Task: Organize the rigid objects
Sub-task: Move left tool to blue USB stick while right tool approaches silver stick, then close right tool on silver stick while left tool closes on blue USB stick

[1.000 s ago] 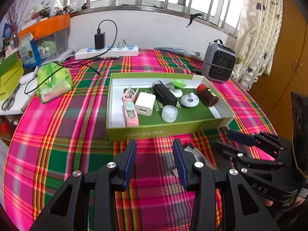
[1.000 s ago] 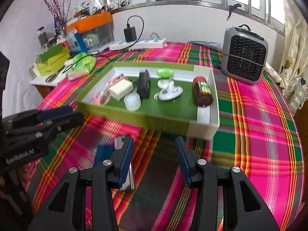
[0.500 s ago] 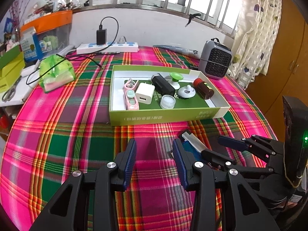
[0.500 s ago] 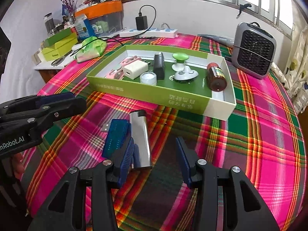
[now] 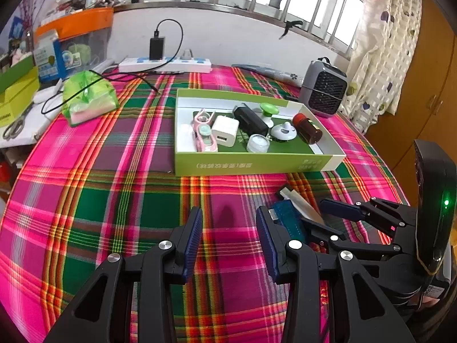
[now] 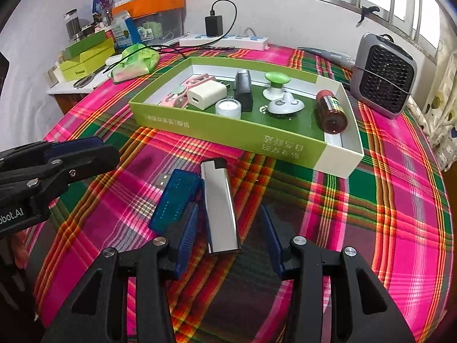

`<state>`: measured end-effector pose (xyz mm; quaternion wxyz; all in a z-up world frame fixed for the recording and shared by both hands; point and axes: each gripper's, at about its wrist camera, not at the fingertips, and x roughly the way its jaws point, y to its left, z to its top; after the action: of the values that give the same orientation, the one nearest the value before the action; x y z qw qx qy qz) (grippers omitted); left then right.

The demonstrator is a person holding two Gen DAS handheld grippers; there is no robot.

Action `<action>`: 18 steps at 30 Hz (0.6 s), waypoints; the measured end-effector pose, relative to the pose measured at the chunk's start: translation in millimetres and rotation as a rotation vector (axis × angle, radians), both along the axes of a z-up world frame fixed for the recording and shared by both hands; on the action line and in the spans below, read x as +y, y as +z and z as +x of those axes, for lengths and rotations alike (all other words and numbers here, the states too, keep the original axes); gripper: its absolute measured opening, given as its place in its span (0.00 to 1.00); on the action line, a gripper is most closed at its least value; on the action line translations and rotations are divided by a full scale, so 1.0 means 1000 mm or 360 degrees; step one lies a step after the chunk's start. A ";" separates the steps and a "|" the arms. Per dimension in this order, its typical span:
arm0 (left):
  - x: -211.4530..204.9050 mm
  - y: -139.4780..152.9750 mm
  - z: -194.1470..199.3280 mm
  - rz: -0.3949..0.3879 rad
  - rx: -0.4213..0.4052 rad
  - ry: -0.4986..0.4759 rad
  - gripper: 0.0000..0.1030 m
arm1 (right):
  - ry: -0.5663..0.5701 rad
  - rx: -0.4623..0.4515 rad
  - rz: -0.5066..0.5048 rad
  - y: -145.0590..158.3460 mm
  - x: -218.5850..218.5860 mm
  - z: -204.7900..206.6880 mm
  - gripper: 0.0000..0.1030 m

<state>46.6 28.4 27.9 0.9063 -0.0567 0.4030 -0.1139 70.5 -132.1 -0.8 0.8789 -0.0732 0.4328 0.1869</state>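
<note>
A silver lighter [image 6: 220, 207] and a blue USB reader [image 6: 173, 199] lie side by side on the plaid cloth, in front of a green box [image 6: 228, 131]. The box holds a white charger [image 6: 206, 97], a black block [image 6: 243, 89], a pink clip [image 5: 203, 133], a green knob [image 6: 276, 83], a white jar [image 6: 228, 108] and a brown bottle [image 6: 331, 111]. My right gripper [image 6: 228, 240] is open, its jaws either side of the lighter's near end. My left gripper [image 5: 228, 243] is open and empty over the cloth, left of the reader [image 5: 288, 219].
A grey fan heater [image 6: 382, 77] stands right of the box. A power strip [image 5: 165, 64] with a black adapter lies at the back wall. A green bag [image 5: 88, 97], scissors [image 5: 14, 125] and storage boxes [image 6: 85, 54] are at the left.
Both grippers have pulled back from the box. The right one has come round the lighter, which now lies between its open jaws.
</note>
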 end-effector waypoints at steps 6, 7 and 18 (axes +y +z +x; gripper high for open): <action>0.004 -0.003 0.000 -0.0007 0.0017 -0.0005 0.37 | 0.0054 -0.0012 -0.0013 0.001 0.012 -0.003 0.24; 0.005 -0.004 0.000 -0.0008 0.0019 -0.0008 0.37 | 0.0055 -0.0009 -0.0007 0.000 0.014 -0.004 0.24; 0.006 -0.005 -0.006 -0.0027 0.0043 -0.0034 0.37 | -0.0002 0.0022 0.0055 0.001 0.026 -0.005 0.24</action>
<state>40.6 34.1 22.8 0.8991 -0.0617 0.4147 -0.1261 65.7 -105.9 0.6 0.8770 -0.0565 0.4357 0.1944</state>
